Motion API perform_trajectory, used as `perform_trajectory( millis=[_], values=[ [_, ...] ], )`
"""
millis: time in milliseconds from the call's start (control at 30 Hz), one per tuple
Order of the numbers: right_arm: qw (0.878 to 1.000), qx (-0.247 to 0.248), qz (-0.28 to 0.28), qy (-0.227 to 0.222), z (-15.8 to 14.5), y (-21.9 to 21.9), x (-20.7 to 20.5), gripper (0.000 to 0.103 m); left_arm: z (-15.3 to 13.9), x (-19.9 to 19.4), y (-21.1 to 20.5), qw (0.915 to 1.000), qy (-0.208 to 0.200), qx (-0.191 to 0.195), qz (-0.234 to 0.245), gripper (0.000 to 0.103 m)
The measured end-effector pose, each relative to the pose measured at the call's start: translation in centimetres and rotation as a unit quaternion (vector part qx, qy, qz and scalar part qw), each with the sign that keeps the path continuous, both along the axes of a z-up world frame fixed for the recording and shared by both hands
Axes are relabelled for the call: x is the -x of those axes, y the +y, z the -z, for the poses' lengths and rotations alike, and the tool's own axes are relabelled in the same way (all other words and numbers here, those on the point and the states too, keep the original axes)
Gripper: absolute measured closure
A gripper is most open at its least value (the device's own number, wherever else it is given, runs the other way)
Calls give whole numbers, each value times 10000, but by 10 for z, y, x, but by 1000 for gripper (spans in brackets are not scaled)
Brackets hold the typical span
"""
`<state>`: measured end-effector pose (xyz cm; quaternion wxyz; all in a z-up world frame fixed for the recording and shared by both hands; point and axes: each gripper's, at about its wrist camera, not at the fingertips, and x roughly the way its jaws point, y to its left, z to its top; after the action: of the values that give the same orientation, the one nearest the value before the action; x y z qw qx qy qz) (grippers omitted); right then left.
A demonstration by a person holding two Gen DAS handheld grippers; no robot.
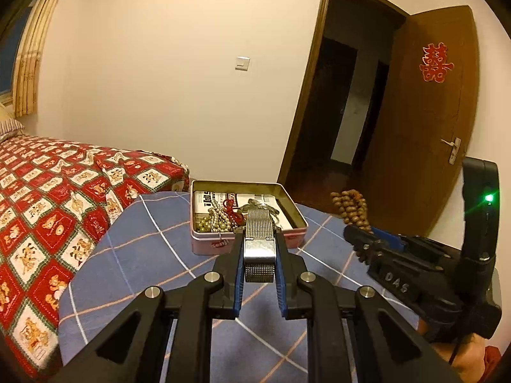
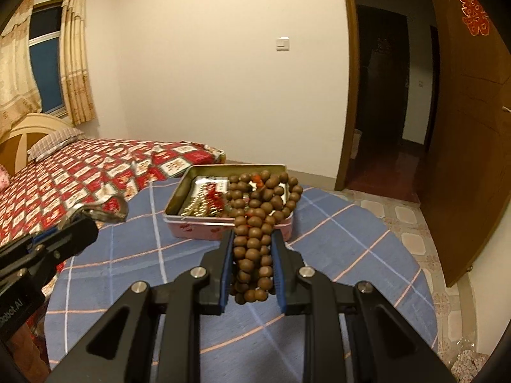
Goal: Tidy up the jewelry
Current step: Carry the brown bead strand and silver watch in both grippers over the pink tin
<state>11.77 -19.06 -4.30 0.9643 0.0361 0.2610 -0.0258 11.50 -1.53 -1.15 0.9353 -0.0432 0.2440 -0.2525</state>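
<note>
Tin [image 1: 297, 223] just beyond both tongs: left gripper [image 1: 259, 239] clamping mesh watch band [image 1: 259, 226], right gripper [image 2: 252, 239] clamping wooden beads [image 2: 255, 223].

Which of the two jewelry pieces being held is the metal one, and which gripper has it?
The silver mesh watch band, clamped in the left gripper. The right gripper holds the brown wooden bead strand, round beads rather than flat metal mesh.

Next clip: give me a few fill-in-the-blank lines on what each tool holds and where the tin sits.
The left tool is shut on a metal mesh ____.
The right tool grips a bunch of brown wooden ____.
The open pink tin rests on a blue checked ____.
Inside the tin lies a string of pale ____.

Missing: watch band; beads; cloth; pearls
</note>
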Motion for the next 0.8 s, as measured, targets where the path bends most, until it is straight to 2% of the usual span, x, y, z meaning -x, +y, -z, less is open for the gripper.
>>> perform_trajectory(
  millis=[267,500,667,800],
  values=[
    [9998,-41,37,-203,-19,-10,-30,78,-20,-36,-12,9992,-364,89,-104,87],
    [9998,-8,28,-212,-24,-10,-67,78,-26,-70,-22,9988,-457,78,-173,87],
    [9998,65,60,-176,-22,-8,-90,78,-23,-94,-29,9988,-416,214,-171,87],
    [9998,161,83,-32,-14,-8,-109,78,-8,-115,-39,9994,-279,120,-182,87]
  ],
)
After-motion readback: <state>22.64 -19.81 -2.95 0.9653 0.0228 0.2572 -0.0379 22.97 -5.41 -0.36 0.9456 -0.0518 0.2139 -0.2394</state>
